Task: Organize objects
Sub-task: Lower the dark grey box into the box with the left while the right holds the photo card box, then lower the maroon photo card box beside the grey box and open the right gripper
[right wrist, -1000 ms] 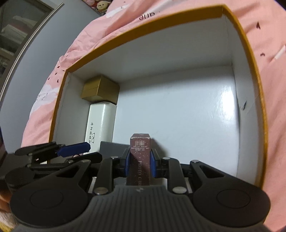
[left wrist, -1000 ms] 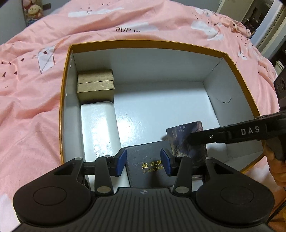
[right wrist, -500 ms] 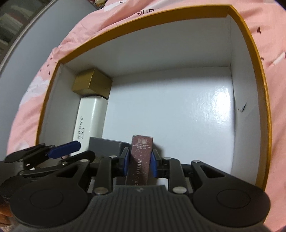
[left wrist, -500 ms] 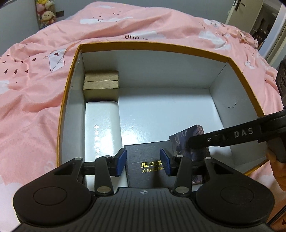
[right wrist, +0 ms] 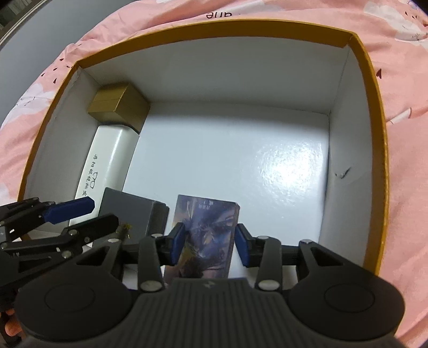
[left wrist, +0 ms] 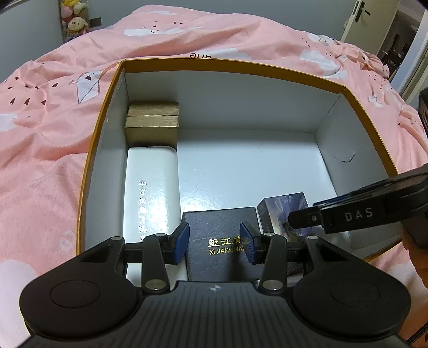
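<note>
An open orange-rimmed cardboard box [left wrist: 355,99] [right wrist: 374,88] with a white inside lies on a pink bedspread. Along its left wall are a gold box [left wrist: 152,120] [right wrist: 117,107] and a white glasses case [left wrist: 151,192] [right wrist: 107,158]. At the near wall lie a black gift box [left wrist: 219,241] [right wrist: 128,211] and a purple card box [left wrist: 281,214] [right wrist: 206,230], flat and side by side. My left gripper [left wrist: 215,242] is open above the black box. My right gripper [right wrist: 210,242] is open, its pads apart on either side of the purple card box.
The pink duvet [left wrist: 40,133] surrounds the box. Plush toys [left wrist: 75,21] sit at the far left and a doorway [left wrist: 401,40] at the far right. The box's right wall has a small tear [right wrist: 342,172].
My right gripper has opened and let go of the purple card box, which stood on edge in the jaws and now lies flat. Both grippers have risen slightly.
</note>
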{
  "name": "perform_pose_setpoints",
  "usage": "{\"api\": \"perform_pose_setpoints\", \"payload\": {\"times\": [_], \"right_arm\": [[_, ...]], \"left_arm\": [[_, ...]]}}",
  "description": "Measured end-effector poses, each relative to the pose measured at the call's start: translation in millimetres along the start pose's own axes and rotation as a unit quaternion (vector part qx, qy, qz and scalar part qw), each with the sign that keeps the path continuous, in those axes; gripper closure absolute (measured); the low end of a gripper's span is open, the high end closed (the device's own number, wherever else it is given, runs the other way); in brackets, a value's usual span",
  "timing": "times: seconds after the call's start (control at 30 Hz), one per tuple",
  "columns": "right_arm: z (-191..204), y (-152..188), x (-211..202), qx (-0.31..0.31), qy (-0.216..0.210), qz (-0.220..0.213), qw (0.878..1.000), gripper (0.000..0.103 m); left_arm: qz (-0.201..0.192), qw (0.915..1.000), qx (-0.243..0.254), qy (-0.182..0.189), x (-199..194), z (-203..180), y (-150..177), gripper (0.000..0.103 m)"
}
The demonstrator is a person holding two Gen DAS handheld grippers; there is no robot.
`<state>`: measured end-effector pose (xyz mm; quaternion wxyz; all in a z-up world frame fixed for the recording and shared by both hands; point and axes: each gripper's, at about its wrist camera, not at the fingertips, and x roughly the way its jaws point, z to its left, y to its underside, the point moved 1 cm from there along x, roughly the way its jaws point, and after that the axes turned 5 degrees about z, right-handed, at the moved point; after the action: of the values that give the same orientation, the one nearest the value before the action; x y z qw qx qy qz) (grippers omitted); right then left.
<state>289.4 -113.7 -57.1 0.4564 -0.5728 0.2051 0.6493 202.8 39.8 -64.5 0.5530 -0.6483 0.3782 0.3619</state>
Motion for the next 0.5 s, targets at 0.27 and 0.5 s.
{"api": "perform_pose_setpoints", "payload": {"times": [0.27, 0.5], "right_arm": [[3.4, 7.3, -2.2, -0.003, -0.001, 0.018, 1.000, 0.058], [4.3, 9.3, 3.4, 0.005, -0.004, 0.025, 1.000, 0.071]], "left_arm": [[0.001, 1.0000, -0.003, 0.007, 0.7, 0.9, 1.7, 0.052], [0.001, 0.9999, -0.008, 0.009, 0.6, 2.4, 2.6, 0.052]]}}
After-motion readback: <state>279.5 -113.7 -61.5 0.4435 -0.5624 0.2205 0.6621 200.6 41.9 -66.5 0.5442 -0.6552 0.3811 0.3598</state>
